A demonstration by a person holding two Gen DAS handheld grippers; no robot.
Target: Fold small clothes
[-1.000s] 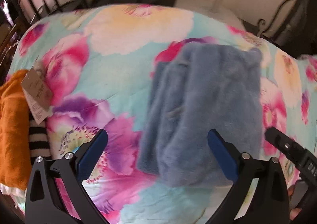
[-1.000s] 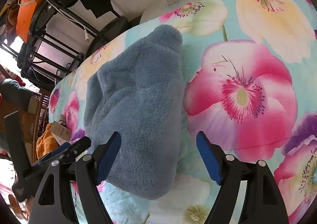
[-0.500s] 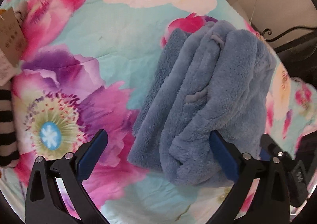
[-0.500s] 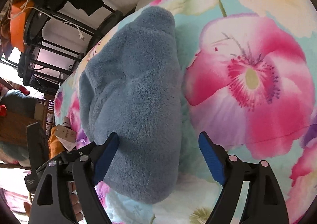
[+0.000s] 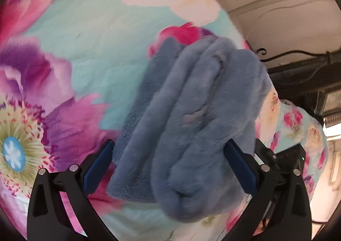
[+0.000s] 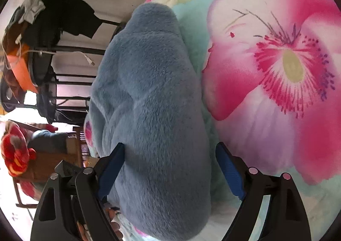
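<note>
A fluffy blue fleece garment lies folded into a thick bundle on the flowered bedspread. My left gripper points down at its near end, jaws wide apart, with the bundle filling most of the gap and brushing the right-hand pad. In the right wrist view the same garment stretches away from me. My right gripper straddles its near end, and its jaws are opening. The fleece lies between them, against the left pad and apart from the right one. The bedspread shows a big pink flower beside it.
A black metal bed frame runs behind the bedspread's far edge. The body of the other gripper shows just right of the garment. A dark rack hung with clothes stands past the bed, with an orange item on it.
Both grippers have dropped and tipped down toward the blue garment, so its near end now sits between each pair of jaws. The orange cloth and paper tag have left the left view.
</note>
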